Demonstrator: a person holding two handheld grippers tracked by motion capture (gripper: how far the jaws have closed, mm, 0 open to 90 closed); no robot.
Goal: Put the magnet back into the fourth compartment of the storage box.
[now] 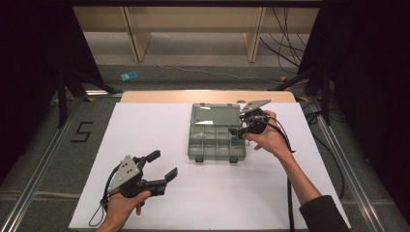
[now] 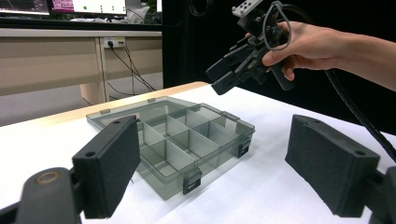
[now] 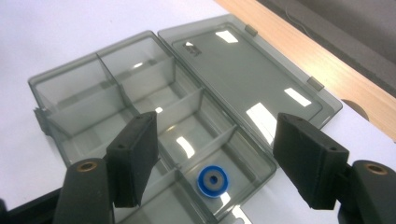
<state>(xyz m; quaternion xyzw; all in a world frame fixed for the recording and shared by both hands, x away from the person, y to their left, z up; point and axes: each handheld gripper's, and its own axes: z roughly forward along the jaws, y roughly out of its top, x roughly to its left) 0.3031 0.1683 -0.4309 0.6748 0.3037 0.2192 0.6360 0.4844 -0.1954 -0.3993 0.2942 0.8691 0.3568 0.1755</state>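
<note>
Right gripper (image 1: 240, 129): we hold it above the box's right edge, jaws wide, empty.
Left gripper (image 1: 162, 169): we hold it low at near left, jaws wide.
Organizer box (image 1: 215, 145): mid-table, lid open.
Blue ring (image 3: 213, 181): in a right-side compartment.

organiser box (image 3: 140, 100): clear smoke-grey plastic, smooth and glossy; light patches are reflected on its open lid (image 3: 243, 79)
ring (image 3: 213, 180): blue plastic look, smooth, with a grey centre
table cover (image 1: 145, 130): white, matt and even, seemingly paper or sheet
table edge (image 1: 208, 96): pale wood, bare grain seen
jaw pads: black, matt, finely rough like foam
gripper plate (image 1: 123, 172): grey, flat, dull sheen
cable (image 1: 290, 203): black, smooth sheath
</note>
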